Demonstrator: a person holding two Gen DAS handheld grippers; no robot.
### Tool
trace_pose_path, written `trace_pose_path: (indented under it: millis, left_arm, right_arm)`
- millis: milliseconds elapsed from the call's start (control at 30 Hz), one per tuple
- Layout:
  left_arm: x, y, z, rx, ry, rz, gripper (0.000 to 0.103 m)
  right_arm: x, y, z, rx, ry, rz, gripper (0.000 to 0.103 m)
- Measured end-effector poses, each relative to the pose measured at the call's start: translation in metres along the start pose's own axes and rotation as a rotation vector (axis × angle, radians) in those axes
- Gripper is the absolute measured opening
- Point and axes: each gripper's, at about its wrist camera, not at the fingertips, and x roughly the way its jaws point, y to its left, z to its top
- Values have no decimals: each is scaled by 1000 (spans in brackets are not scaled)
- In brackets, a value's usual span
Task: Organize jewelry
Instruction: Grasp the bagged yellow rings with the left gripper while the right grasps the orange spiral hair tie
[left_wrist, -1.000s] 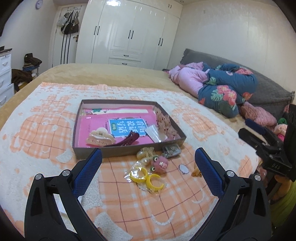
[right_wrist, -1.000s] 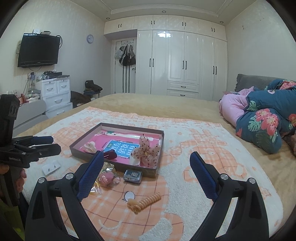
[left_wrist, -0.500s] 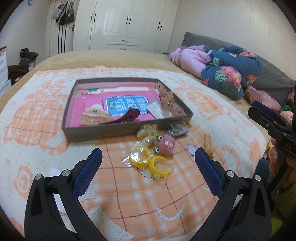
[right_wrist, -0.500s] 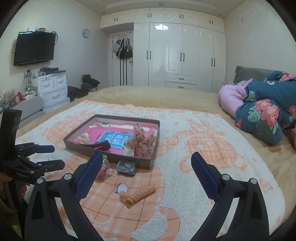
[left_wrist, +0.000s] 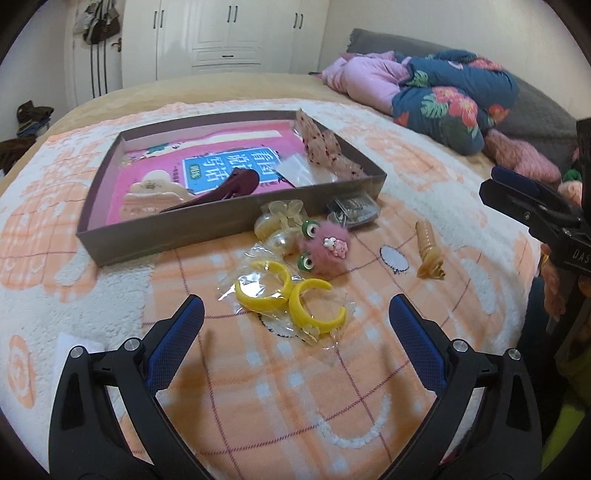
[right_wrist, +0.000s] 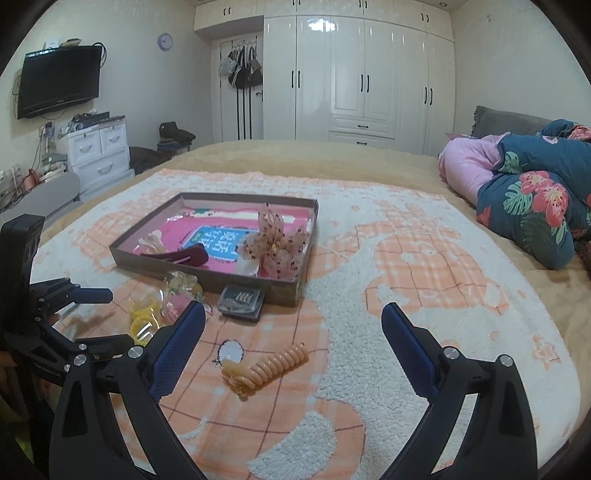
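A shallow brown box (left_wrist: 207, 225) (right_wrist: 258, 284) on the blanket holds a cream claw clip (left_wrist: 155, 188), a maroon clip (left_wrist: 229, 186) and a speckled bow (right_wrist: 275, 247). In front of it lie yellow crescent clips in clear wrap (left_wrist: 291, 299), a pink fuzzy clip (left_wrist: 325, 251), a clear flower clip (left_wrist: 280, 218), a small clear case (right_wrist: 242, 299) and a tan spiral clip (right_wrist: 269, 367). My left gripper (left_wrist: 293, 325) is open just above the yellow clips. My right gripper (right_wrist: 291, 332) is open above the spiral clip.
The orange-and-white blanket (right_wrist: 424, 295) covers the bed. Folded floral and pink bedding (right_wrist: 524, 184) lies at the right. A white paper slip (left_wrist: 70, 350) lies at the left. A white drawer unit (right_wrist: 99, 155) and wardrobes (right_wrist: 362, 81) stand beyond the bed.
My left gripper has moved forward and down towards the yellow clips. My right gripper has moved forward and lowered towards the spiral clip. Both stay open.
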Motion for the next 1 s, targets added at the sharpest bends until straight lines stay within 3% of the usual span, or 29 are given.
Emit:
trace_pose_path:
  millis: [433,700,933,1000]
  left_arm:
    - [29,8,10,24,35,-2,92]
    - [39,12,9,9,74,-26,91]
    - [34,20,6,-11,75,-6,73]
    - [30,25,4,-26,71,8,57]
  right_arm:
    - [24,-3,-12,12,87,2,94]
    - [46,-4,-27,92,192,68,93]
    - [66,-1,-35,165,275,98,78]
    - [68,6,-35,128,269,95,64]
